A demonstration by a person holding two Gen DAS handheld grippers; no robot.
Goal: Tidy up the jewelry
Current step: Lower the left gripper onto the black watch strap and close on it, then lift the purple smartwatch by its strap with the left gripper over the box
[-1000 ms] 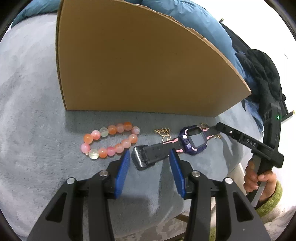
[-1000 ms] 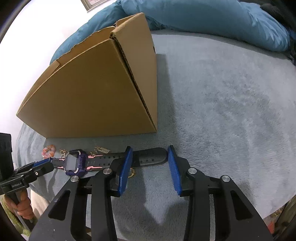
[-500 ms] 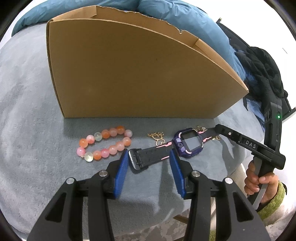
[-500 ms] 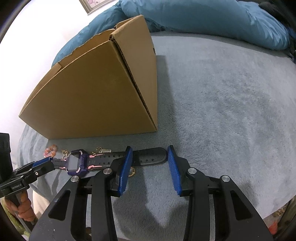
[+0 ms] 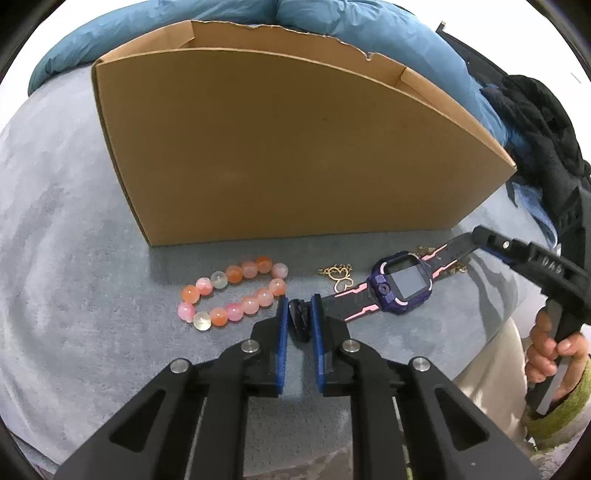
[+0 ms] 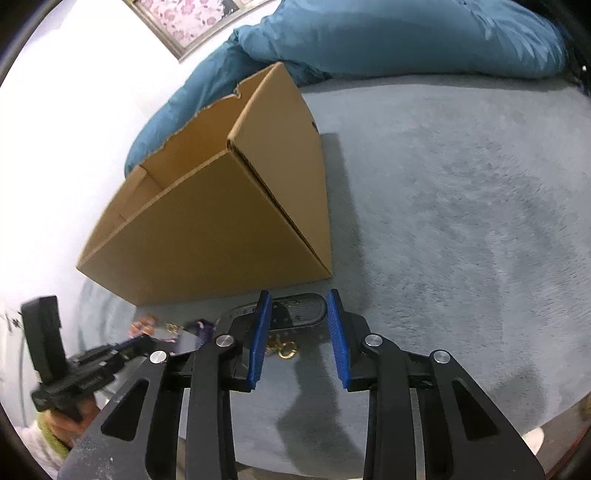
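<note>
1. One watch, purple case, black-pink strap, lies on the grey blanket in front of one cardboard box.
2. Left gripper has just been closing; pads now pinch the watch's strap end.
3. Right gripper has been closing too, but its pads stand apart around the other strap end, no contact seen.
4. One bead bracelet and one gold chain lie beside the watch.

We are in a home, most likely a bedroom. A soft grey blanket covers the bed, a puffy blue duvet is bunched across the top of the frame, a framed floral picture hangs on the white wall at upper left, and dark clothing is heaped at right.
</note>
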